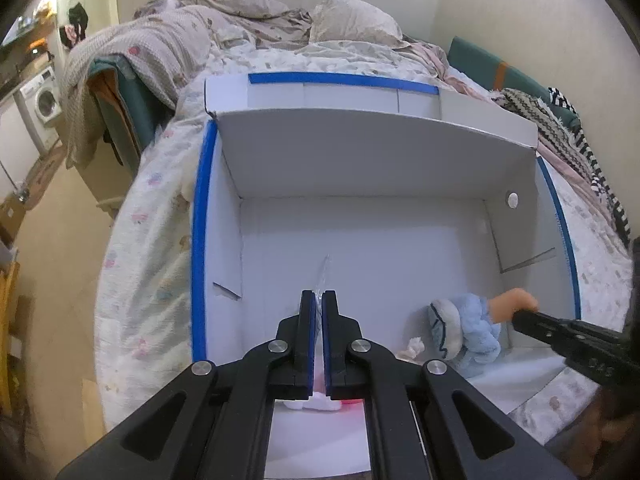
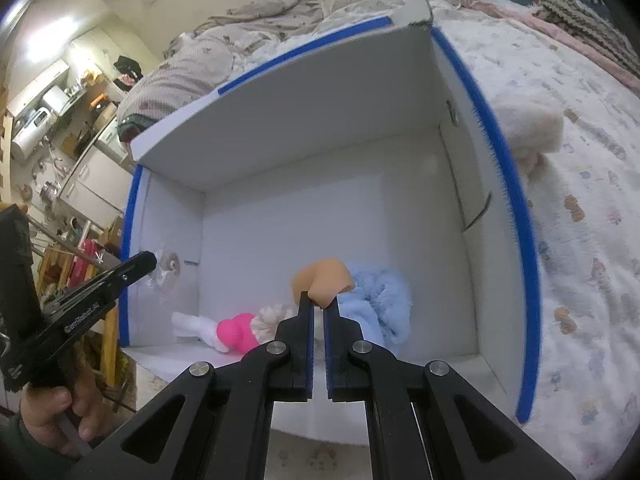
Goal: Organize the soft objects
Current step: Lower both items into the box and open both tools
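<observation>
Peach-coloured soft toy [image 2: 322, 282], smooth and rounded, pinched at its lower tip between the closed fingers of the right gripper [image 2: 319, 306], at centre frame in the right wrist view; seen in the left wrist view at lower right [image 1: 518, 304]. Just behind it, touching, a fluffy light-blue plush [image 2: 380, 304], shaggy and bunched, lying on the box floor near the right wall. At lower left of the same view, a pink and white toy [image 2: 228, 330] with a cream tuft beside it, also on the floor.

Left gripper [image 1: 319, 300] closed on a thin clear plastic bag [image 1: 323, 276], crinkled, poking up past the fingertips at lower centre of the left wrist view; something white and pink hanging below the jaws. In the right wrist view, same gripper [image 2: 144, 262] at left, held by a hand [image 2: 52, 416].

White cardboard box [image 1: 360, 232], smooth walls, blue-taped rims, flap raised at the back, resting on a quilted bed [image 2: 580, 220] with a small pastel print. Rumpled beige blankets [image 1: 224, 28] at upper frame.
</observation>
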`<action>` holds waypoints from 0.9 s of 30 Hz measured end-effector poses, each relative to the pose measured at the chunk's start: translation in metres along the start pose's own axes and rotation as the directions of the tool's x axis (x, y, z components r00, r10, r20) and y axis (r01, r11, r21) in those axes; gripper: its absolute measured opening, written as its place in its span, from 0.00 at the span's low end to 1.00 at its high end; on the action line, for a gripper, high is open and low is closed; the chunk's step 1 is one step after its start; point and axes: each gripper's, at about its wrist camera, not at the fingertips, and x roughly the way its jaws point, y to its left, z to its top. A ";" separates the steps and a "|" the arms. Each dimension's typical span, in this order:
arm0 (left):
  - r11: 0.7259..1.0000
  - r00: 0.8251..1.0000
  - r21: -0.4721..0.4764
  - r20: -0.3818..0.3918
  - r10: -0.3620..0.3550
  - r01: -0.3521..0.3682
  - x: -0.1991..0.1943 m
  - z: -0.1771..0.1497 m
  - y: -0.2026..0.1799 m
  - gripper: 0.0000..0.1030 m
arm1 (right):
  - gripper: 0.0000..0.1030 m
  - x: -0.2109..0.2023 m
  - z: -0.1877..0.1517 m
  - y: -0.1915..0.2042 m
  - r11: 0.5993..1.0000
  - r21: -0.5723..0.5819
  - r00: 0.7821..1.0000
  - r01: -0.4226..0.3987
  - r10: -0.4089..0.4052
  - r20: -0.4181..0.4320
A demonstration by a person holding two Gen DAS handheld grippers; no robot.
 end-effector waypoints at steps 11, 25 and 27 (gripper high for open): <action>1.000 1.000 -0.014 -0.013 0.008 -0.009 -0.001 -0.003 0.001 0.12 | 0.06 0.015 0.001 0.008 1.000 -0.018 0.999 0.004 -0.005 -0.037; 0.997 0.997 0.001 0.003 0.080 -0.080 -0.005 -0.006 -0.002 0.59 | 0.06 0.018 0.003 0.013 1.000 -0.013 0.999 0.009 -0.009 -0.036; 0.996 0.996 0.003 0.001 0.087 -0.087 -0.005 -0.006 -0.002 0.59 | 0.06 0.018 0.003 0.012 1.000 -0.010 0.999 0.008 -0.009 -0.036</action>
